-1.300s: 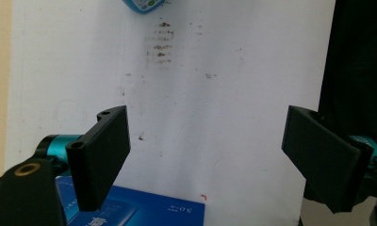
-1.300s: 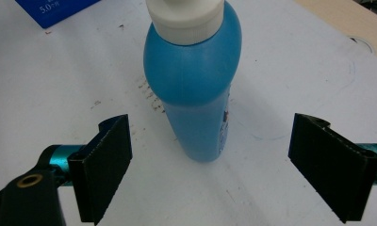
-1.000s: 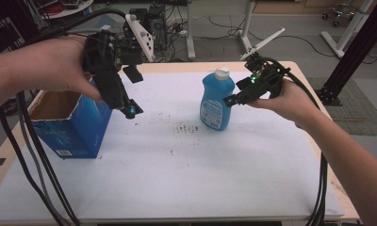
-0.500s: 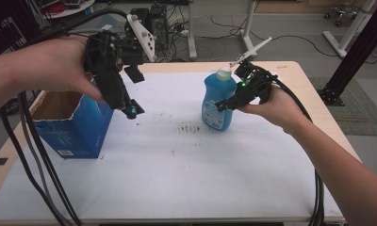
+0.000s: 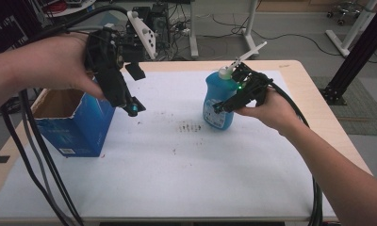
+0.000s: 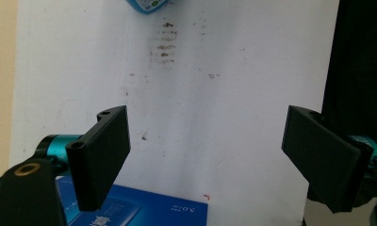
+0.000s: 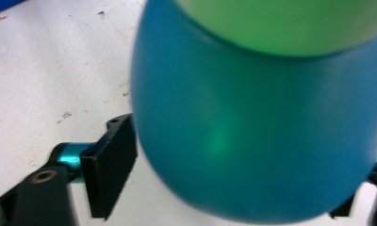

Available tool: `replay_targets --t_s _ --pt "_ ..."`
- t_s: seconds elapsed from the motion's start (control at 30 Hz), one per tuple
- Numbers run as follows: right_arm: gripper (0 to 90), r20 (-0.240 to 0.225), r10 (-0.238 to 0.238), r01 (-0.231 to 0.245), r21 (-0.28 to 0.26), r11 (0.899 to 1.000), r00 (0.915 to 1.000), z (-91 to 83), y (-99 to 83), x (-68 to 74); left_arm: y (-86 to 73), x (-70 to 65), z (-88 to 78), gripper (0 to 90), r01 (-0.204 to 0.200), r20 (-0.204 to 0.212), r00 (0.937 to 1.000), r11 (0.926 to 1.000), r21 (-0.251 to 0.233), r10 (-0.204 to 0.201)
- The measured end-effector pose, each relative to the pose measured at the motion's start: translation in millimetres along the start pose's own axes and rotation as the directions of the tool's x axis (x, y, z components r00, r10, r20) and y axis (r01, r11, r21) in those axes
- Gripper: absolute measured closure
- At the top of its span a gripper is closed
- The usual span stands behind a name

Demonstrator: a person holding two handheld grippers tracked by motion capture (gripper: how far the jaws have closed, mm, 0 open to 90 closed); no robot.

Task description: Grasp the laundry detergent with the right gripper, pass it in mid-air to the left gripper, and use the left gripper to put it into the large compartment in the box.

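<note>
- High view: we see the bottle (image 5: 218, 101), blue with a white cap, upright on the white sheet (image 5: 186, 165) right of centre. Its label is too small for us to read.
- Our right gripper (image 5: 224, 104) sits against the bottle's right side; its jaws have just been closing with the bottle between them, and from here we cannot tell whether the pads press it.
- Our left gripper (image 5: 132, 107) hangs above the right edge of the open blue box (image 5: 71, 125). The white patch on the box front is unreadable.
- Left gripper view: the jaws stand wide apart with nothing between them. The box corner at the bottom bears white characters, cut off and illegible. The bottle's base pokes in at the top edge.
- Right gripper view: the blurred bottle looms between the jaws. The left pad lies just at its side; the right pad is mostly hidden behind it.
</note>
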State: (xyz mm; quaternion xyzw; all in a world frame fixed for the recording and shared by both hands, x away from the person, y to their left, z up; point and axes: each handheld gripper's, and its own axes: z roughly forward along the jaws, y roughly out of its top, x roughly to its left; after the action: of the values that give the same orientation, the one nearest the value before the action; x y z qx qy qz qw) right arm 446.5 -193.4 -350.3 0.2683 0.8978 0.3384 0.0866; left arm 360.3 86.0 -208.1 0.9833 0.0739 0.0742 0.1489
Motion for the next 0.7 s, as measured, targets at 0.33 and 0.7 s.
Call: replay_targets --t_s 0.33,0.7 --pt "18.9 0.021 -0.002 0.003 -0.013 1.000 0.9998 1.7 -1.4 2.9 -0.5 0.4 -0.3 16.1 -0.001 -0.002 1.0000 1.0000 -0.006 0.001" --pt "27.1 0.035 -0.005 0.006 -0.042 0.999 0.9994 -0.2 -3.2 3.0 -1.0 -0.5 -0.5 16.1 0.009 -0.001 1.0000 1.0000 -0.002 -0.009"
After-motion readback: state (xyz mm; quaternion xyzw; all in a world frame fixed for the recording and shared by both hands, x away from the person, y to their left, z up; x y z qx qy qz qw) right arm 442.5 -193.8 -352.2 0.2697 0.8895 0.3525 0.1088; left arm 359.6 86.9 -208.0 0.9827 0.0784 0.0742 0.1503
